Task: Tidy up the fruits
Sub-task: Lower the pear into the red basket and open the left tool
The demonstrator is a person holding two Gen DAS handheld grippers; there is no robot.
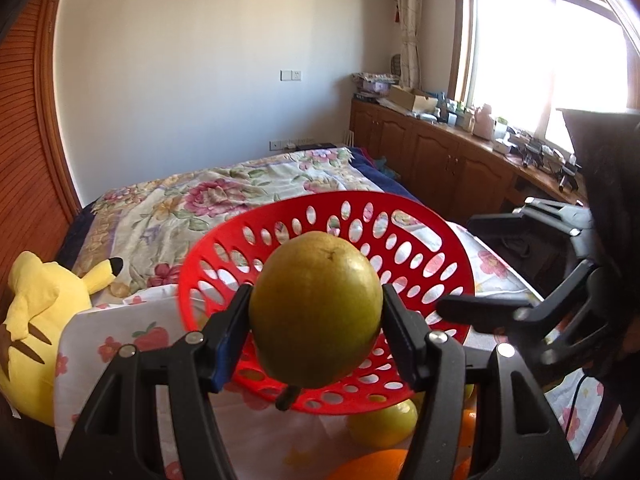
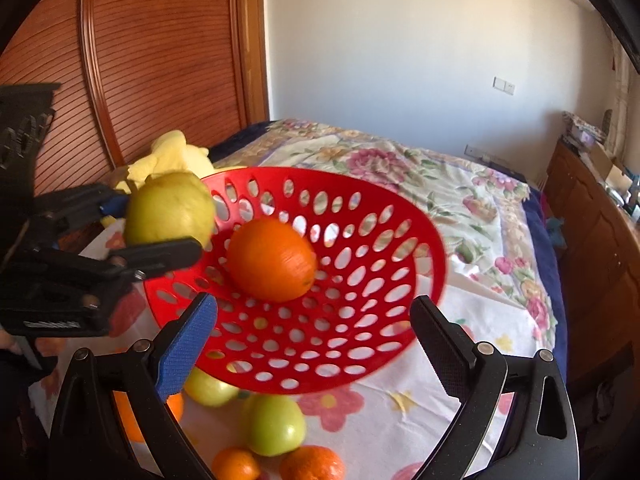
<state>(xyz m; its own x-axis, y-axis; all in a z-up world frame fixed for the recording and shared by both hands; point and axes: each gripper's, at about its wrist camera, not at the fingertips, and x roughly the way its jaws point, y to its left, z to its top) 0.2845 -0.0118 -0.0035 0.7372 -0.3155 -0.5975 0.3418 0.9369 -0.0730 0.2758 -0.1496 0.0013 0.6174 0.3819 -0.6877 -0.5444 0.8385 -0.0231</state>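
My left gripper (image 1: 316,312) is shut on a yellow-green pear (image 1: 316,308) and holds it in the air at the near rim of a red perforated basket (image 1: 420,236). In the right wrist view the same pear (image 2: 168,208) hangs at the basket's left rim, held by the left gripper (image 2: 160,232). The red basket (image 2: 360,308) holds one orange (image 2: 272,264). My right gripper (image 2: 314,336) is open and empty, its fingers either side of the basket's near rim. The right gripper also shows at the right of the left wrist view (image 1: 500,312).
Green apples (image 2: 274,426), a second pale fruit (image 2: 208,390) and several oranges (image 2: 312,462) lie on the flowered cloth (image 2: 460,308) below the basket. A yellow plush toy (image 1: 44,320) sits at the left. Wooden cabinets (image 1: 440,160) line the right wall.
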